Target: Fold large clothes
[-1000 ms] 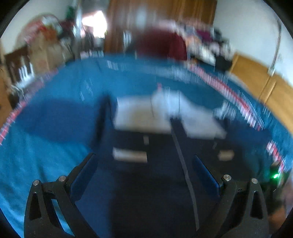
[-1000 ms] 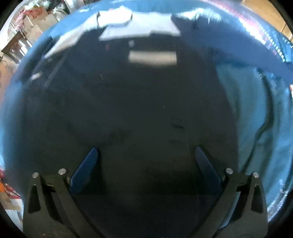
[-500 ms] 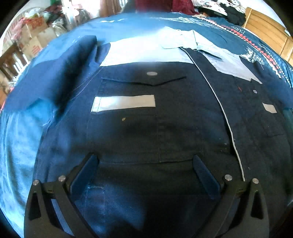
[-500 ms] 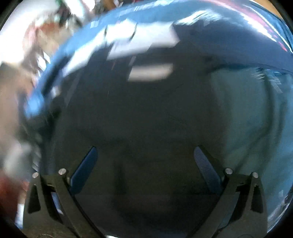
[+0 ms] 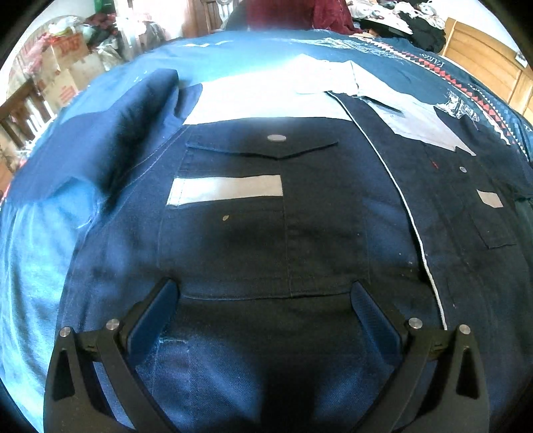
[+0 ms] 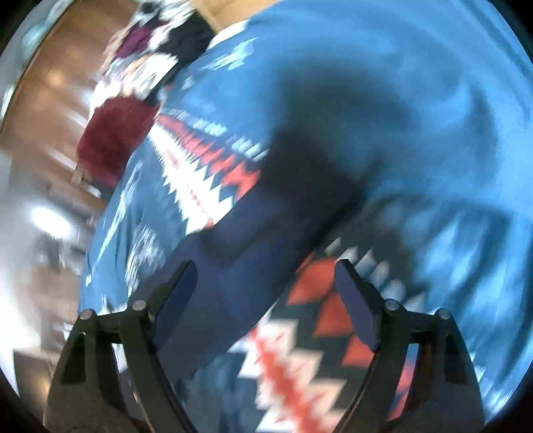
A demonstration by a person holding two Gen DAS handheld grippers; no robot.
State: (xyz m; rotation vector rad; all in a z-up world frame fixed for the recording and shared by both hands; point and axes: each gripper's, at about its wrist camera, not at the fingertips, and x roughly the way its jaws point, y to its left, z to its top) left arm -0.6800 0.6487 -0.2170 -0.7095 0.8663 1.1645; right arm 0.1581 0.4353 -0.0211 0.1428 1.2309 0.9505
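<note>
A dark navy work jacket [image 5: 266, 233] with a grey yoke, a flap pocket and a grey reflective strip lies front-up on the blue bedspread [image 5: 33, 249]. Its left sleeve [image 5: 110, 140] lies bunched toward the far left. My left gripper [image 5: 263, 296] hovers open just over the jacket's chest pocket, nothing between its fingers. The right wrist view is motion-blurred: my right gripper [image 6: 263, 276] is open above a dark navy sleeve [image 6: 233, 253] that crosses the patterned bedspread [image 6: 433, 133].
The bedspread has a red, white and navy zigzag border [image 5: 466, 93]. Cardboard boxes [image 5: 66, 76] and clutter stand at the far left. A dark red garment [image 5: 293, 13] and a clothes pile sit beyond the bed. A wooden headboard [image 5: 483, 53] is at the far right.
The left gripper dropped close over the jacket's chest and has held there. The right gripper swung off the jacket body toward the sleeve on the patterned border; its view is smeared.
</note>
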